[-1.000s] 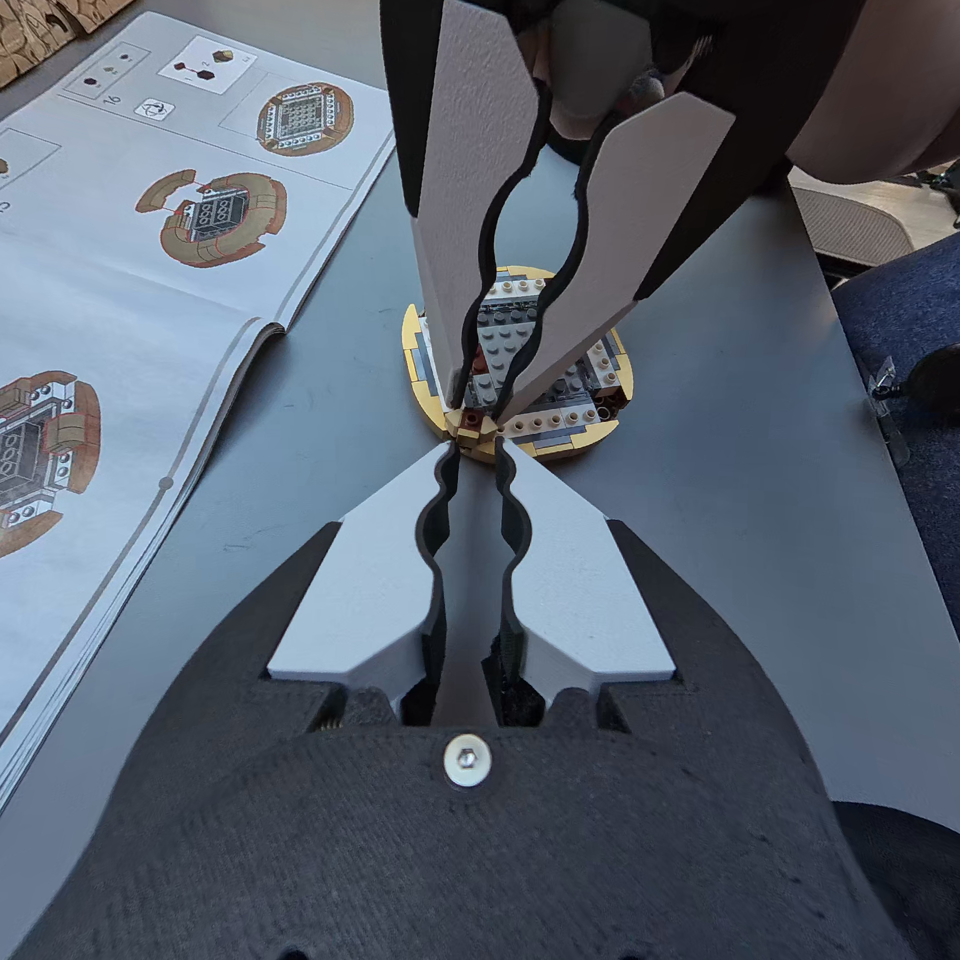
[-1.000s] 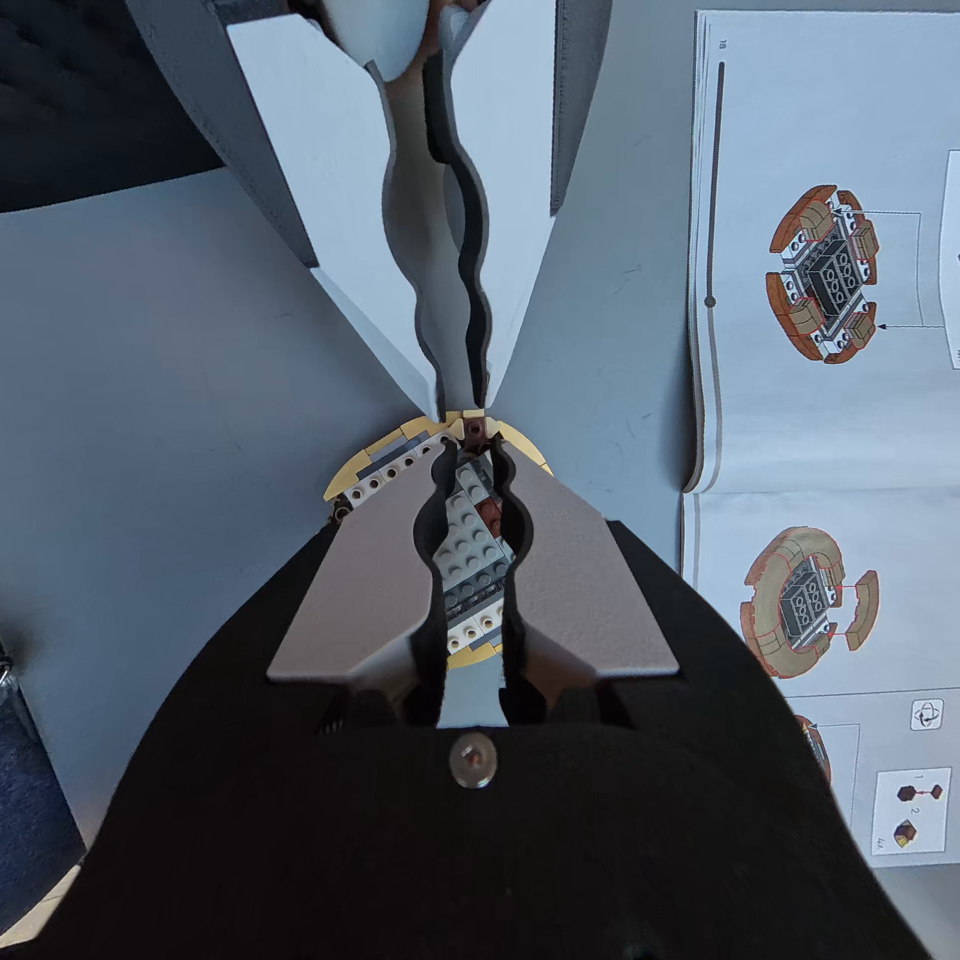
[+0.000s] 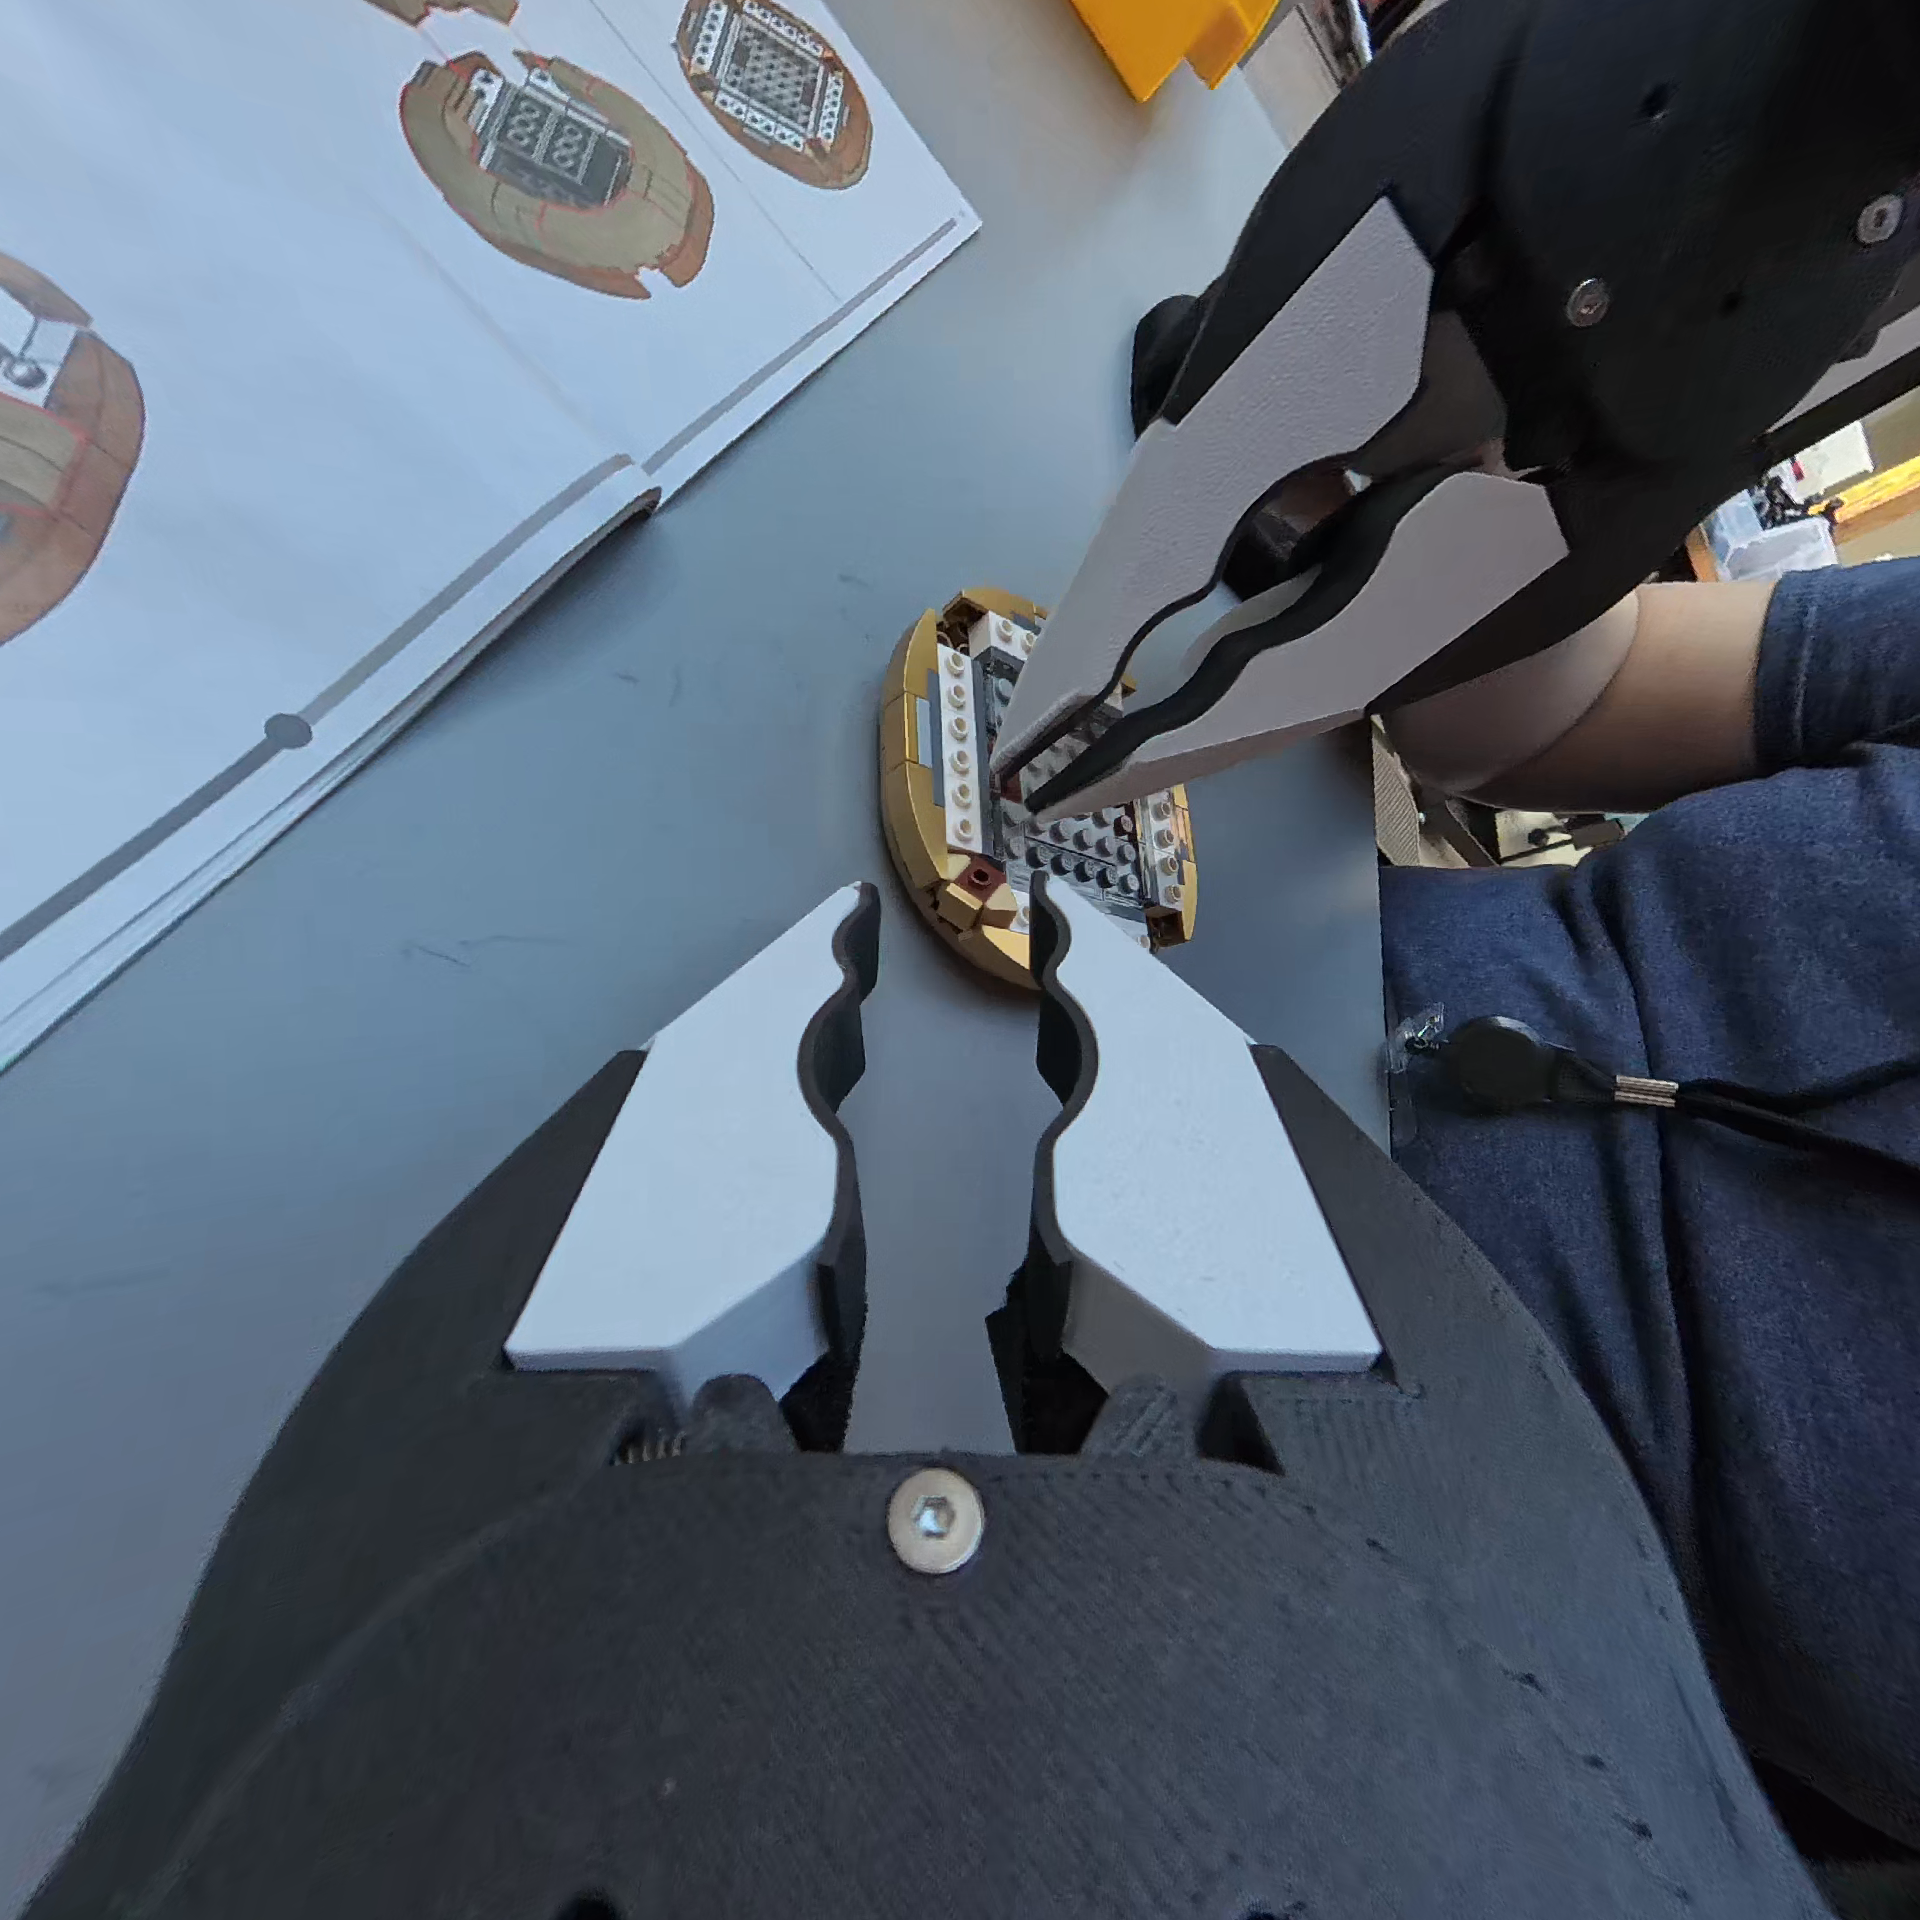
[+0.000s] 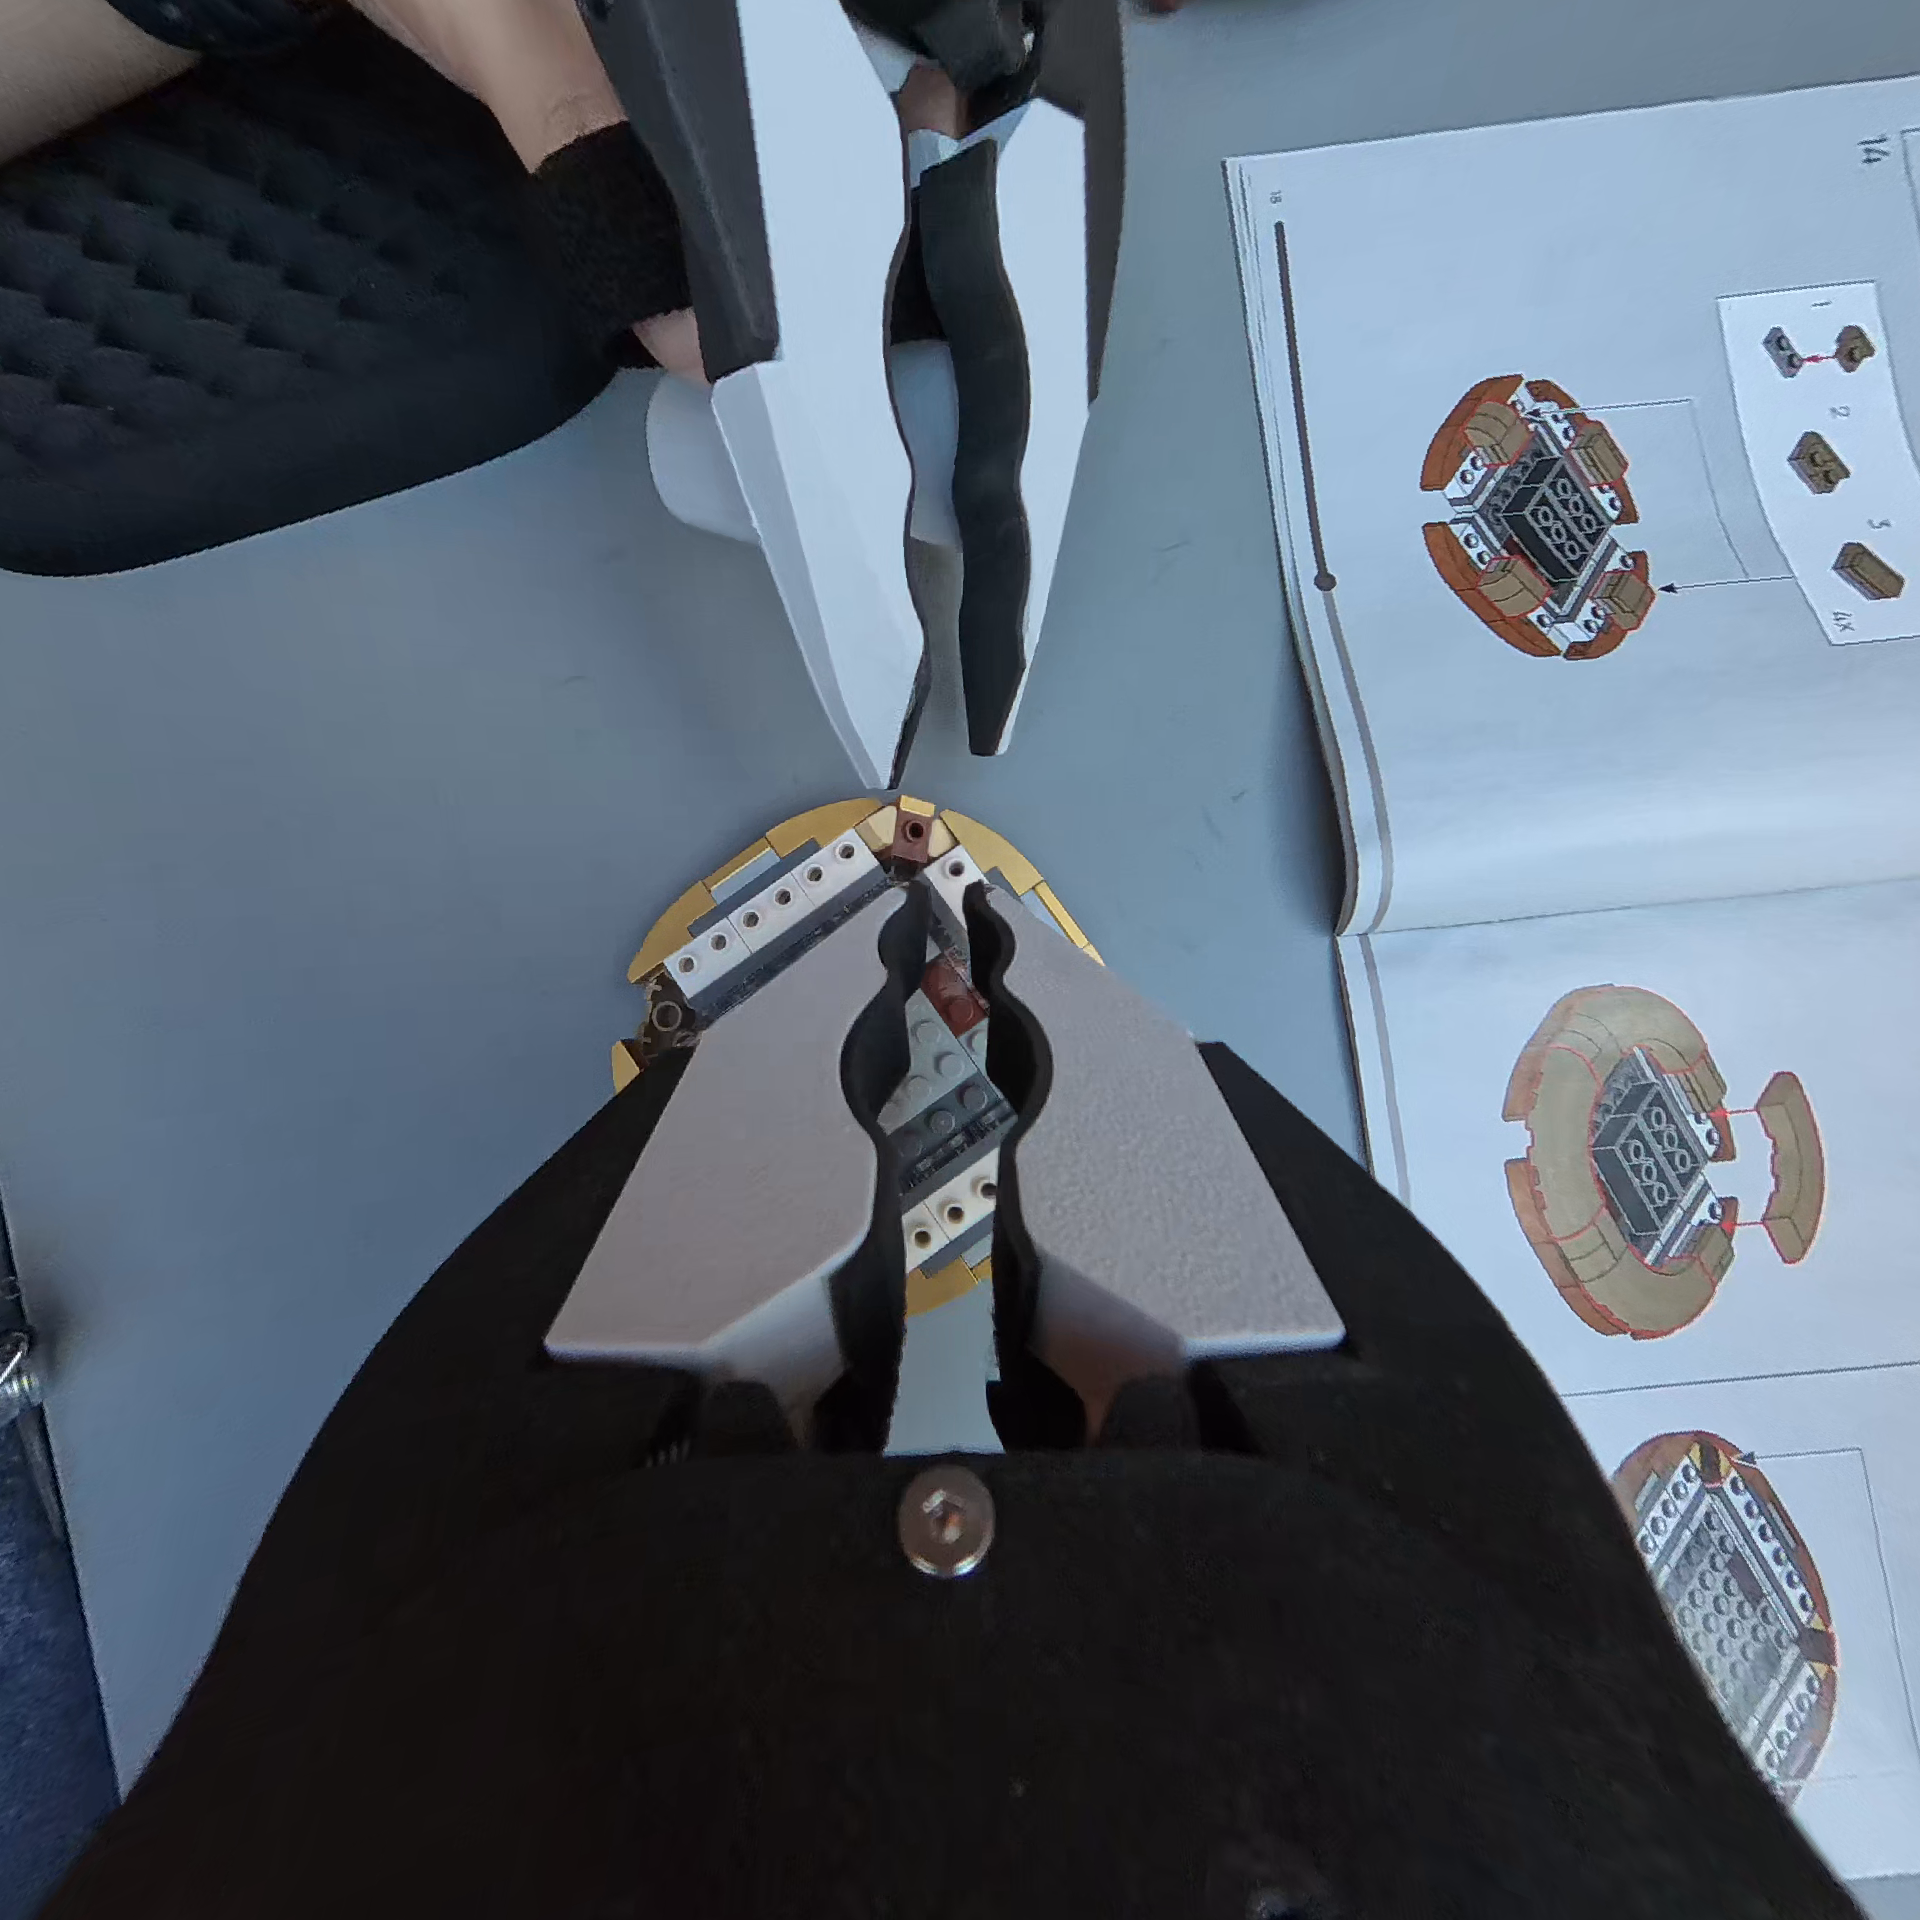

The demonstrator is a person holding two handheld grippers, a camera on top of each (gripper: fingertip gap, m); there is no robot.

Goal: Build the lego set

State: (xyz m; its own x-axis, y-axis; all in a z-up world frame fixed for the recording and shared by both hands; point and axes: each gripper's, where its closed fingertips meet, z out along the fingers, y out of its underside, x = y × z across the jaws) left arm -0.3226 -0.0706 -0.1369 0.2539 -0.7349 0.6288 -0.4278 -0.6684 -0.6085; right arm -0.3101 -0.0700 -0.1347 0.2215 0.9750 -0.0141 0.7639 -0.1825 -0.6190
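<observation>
Lego base (image 4: 790,894) half under hand-held gripper (image 4: 945,899)

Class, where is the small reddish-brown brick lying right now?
In the right wrist view, the reddish-brown brick sits on the round lego build's grey studs, between the right gripper's near-closed tips.

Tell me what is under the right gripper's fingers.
Under the right gripper lies the round lego base: grey studded plates, a reddish-brown piece near the tips, white studded bricks lower down. The fingers cover most of the rest.
</observation>
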